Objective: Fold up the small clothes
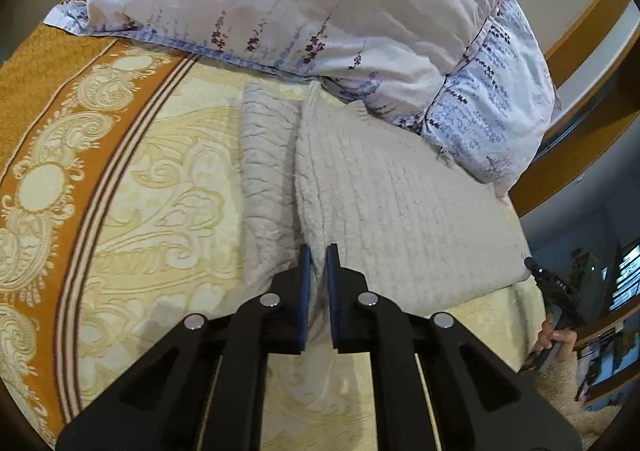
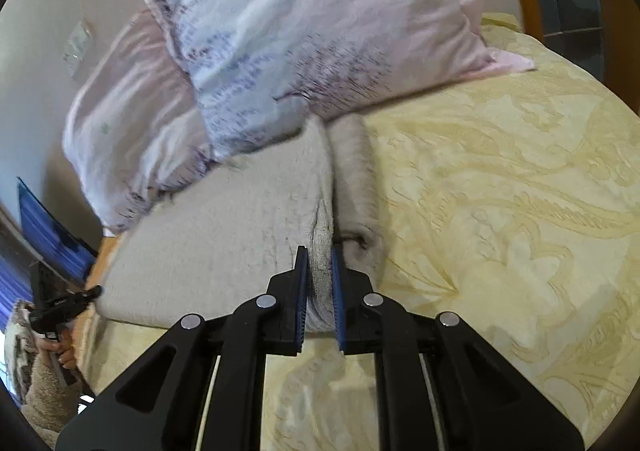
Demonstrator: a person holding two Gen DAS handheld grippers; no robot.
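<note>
mid-fold: left gripper (image 1: 316,257) and right gripper (image 2: 319,257) both pinching near edge of beige knit garment (image 1: 392,203); next, likely carry edge across, lay flat.

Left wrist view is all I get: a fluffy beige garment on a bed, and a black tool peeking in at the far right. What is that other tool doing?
Observer: The right gripper has a bunched fold of the beige garment pinched between its jaws, at the near edge.
Operator: And who is holding the tool my camera sits on?
Observer: A hand in a fuzzy beige sleeve grips the left gripper, whose tip is at the garment's other near corner.
Operator: Anything on the wall?
Observer: A small shiny object beside the pillows; I cannot tell what it is.
</note>
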